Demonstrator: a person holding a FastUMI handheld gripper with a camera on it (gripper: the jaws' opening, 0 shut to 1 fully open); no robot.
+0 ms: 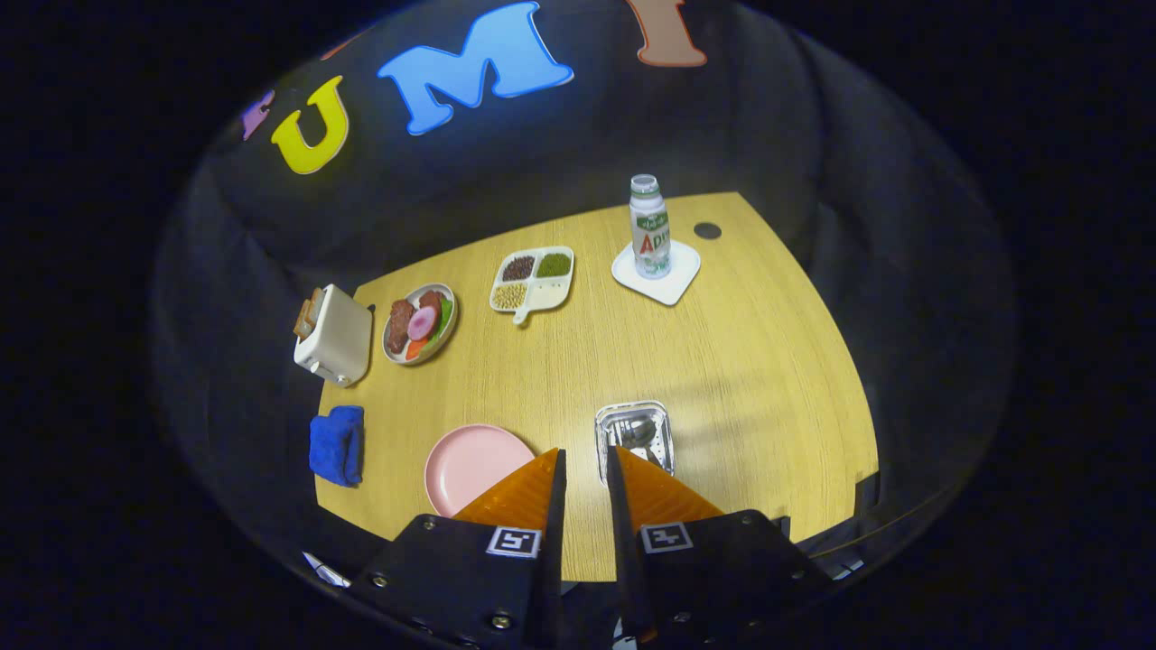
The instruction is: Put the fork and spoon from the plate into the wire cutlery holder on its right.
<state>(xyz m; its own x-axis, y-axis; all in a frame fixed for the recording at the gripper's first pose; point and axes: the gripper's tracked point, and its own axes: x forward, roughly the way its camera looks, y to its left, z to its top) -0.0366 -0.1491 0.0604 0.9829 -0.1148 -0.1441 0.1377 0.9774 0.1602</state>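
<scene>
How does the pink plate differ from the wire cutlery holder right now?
The round pink plate is flat, opaque and bare; the square silver wire cutlery holder is upright, see-through and holds metal cutlery. The plate lies ahead of one orange finger, the holder ahead of the other. Both rest on the wooden table. The gripper stands slightly open, holding nothing.

Pale wood-grain table (722, 361), small dark hole near far corner; black cloth wall (813, 135) behind.

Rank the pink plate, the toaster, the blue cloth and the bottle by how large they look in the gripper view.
1. pink plate, largest, though nearest the gripper, whose empty fingers stand slightly apart.
2. toaster.
3. blue cloth and bottle look alike; the bottle stands farther away, so unsure.
</scene>
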